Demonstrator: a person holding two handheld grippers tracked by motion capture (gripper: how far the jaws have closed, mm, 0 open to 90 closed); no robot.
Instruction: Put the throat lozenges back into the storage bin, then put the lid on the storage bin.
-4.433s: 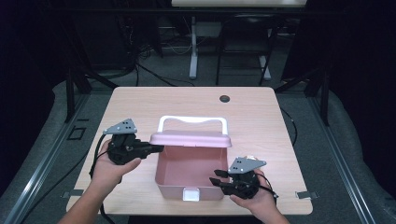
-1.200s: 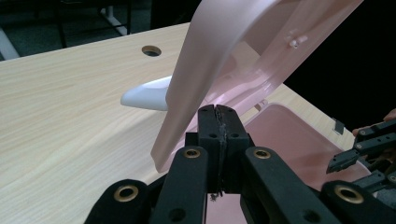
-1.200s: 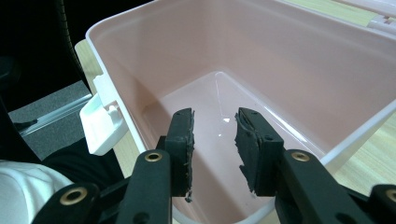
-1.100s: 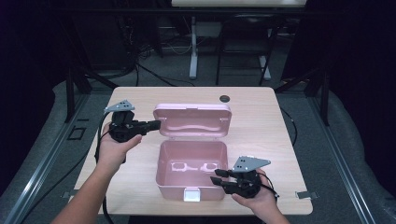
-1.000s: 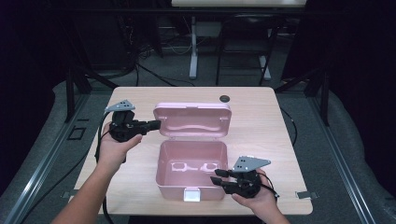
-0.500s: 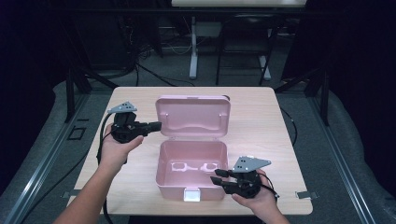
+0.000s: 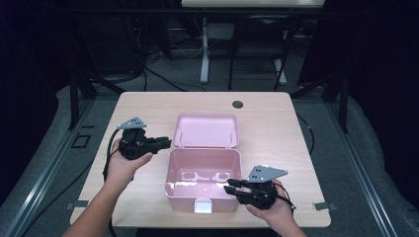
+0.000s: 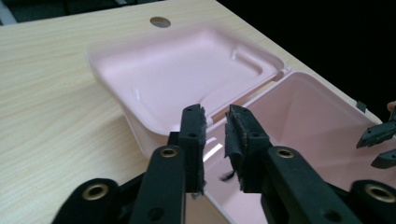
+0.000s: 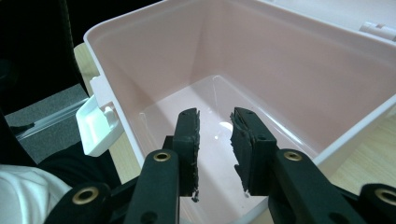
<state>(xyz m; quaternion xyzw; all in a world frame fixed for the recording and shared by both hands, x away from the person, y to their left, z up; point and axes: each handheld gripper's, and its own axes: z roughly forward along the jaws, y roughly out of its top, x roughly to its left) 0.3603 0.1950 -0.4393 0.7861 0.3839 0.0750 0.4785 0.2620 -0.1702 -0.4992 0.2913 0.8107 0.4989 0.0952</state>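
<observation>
A pink plastic box (image 7: 183, 200) stands open at the table's near middle, and its inside holds nothing. Its lid (image 7: 205, 131) lies tipped back behind it, inner side up. My left gripper (image 7: 167, 143) hovers at the lid's left front corner, slightly open with nothing between its fingers. In the left gripper view that gripper (image 8: 215, 112) points over the lid (image 8: 177, 79) and the box (image 8: 299, 121). My right gripper (image 7: 228, 185) sits at the box's right front rim, open. Seen from the right gripper view, it (image 9: 215, 114) looks down into the box's hollow (image 9: 280, 70).
A white latch (image 7: 203, 206) hangs on the box's front wall, also seen in the right gripper view (image 9: 95, 123). A round cable hole (image 7: 237, 104) lies near the table's far edge. Bare wood (image 7: 276, 128) spreads around the box. Dark floor and cables surround the table.
The lid has swung from closed to fully back. My left gripper let it go and moved slightly toward the box. The right gripper has stayed put.
</observation>
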